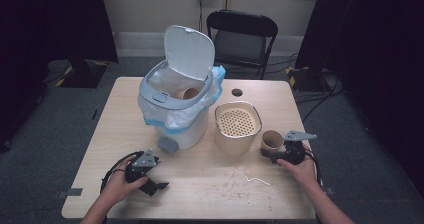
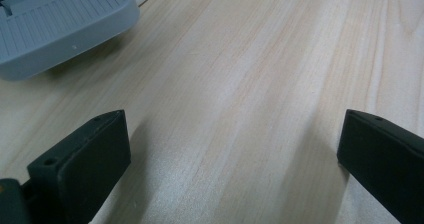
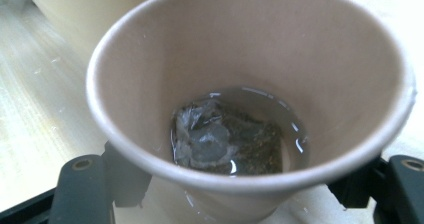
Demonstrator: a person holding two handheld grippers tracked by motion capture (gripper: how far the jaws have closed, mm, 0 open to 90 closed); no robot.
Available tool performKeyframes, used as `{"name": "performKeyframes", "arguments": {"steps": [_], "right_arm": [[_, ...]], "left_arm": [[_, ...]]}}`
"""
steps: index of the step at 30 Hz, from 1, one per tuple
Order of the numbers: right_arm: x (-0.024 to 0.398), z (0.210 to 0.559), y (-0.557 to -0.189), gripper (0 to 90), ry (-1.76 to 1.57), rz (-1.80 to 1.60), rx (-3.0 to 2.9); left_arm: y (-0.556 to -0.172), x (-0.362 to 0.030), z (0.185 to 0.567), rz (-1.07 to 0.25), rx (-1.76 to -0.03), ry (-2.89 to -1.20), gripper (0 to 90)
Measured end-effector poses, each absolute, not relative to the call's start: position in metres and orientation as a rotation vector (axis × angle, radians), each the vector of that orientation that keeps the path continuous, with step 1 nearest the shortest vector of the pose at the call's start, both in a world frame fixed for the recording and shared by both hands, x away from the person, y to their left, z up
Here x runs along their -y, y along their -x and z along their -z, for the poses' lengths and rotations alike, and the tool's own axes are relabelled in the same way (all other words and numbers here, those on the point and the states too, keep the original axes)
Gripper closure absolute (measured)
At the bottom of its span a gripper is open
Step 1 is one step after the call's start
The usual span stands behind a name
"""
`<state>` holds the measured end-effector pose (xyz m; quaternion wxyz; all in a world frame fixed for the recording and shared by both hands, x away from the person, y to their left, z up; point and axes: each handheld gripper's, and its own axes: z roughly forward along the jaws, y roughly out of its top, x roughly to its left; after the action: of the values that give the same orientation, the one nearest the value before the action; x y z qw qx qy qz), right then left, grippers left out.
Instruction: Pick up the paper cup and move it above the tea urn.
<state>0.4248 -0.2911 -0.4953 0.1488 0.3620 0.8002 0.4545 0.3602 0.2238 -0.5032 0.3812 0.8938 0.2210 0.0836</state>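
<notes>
A brown paper cup [image 1: 272, 140] stands at the right of the wooden table [image 1: 200, 194]. My right gripper [image 1: 270, 150] comes in from the right, with its jaws against the cup's lower sides. The right gripper view looks down into the cup [image 3: 250, 59], where a wet tea bag [image 3: 205, 136] lies in a little liquid. The right gripper [image 3: 240, 191] has one black pad on each side of the cup. My left gripper [image 1: 156, 181] rests low at the front left. In the left gripper view the left gripper [image 2: 235, 154] stands open over bare wood.
A white pedal bin [image 1: 175, 114] with its lid [image 1: 190, 51] up stands at centre left, another paper cup [image 1: 187, 93] inside it. Its grey pedal [image 2: 60, 24] lies just ahead of the left gripper. A beige pot with a perforated insert [image 1: 237, 124] stands beside the cup. Crumbs [image 1: 240, 176] lie near the front.
</notes>
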Motion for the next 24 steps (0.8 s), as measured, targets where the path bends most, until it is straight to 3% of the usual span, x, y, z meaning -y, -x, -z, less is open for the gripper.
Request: {"name": "performKeyframes", "arguments": {"steps": [24], "right_arm": [[0.2941,0.4906,-0.4212,31.3,-1.029,-1.284,-2.240]], "left_arm": [[-0.3601,-0.2239,0.5031,-0.213,-0.566,-2.282,0.0]]}}
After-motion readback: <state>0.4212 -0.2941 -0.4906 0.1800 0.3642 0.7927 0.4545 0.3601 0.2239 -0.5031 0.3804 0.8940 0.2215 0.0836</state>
